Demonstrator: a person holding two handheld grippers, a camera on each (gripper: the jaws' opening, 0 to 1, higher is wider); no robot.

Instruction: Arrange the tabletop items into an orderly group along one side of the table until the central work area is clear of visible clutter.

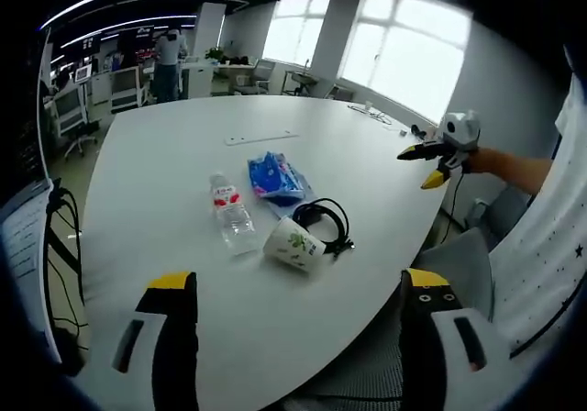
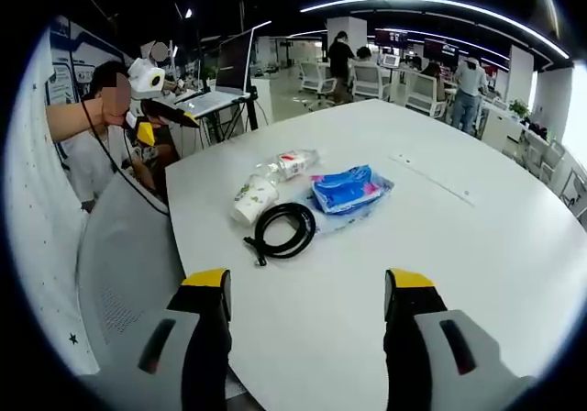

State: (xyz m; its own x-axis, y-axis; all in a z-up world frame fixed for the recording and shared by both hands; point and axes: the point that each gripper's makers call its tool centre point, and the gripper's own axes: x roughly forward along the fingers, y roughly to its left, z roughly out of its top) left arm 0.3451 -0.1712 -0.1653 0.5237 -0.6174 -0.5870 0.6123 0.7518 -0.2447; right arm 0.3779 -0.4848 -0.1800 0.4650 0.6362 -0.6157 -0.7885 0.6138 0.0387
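— Four items sit clustered on the white table [image 1: 165, 163]: water bottle [image 1: 231, 213], paper cup [image 1: 294, 243], black cable [image 1: 323, 220], blue packet [image 1: 275, 176].
— And the grippers?
— Left gripper [image 1: 298, 292] and right gripper [image 2: 307, 287] both gape, empty, hovering short of the cluster ahead.

Both grippers raised, jaws spread.
The left yellow-tipped black gripper [image 1: 298, 294] and the right yellow-tipped black gripper [image 2: 309, 290] grasp nothing.
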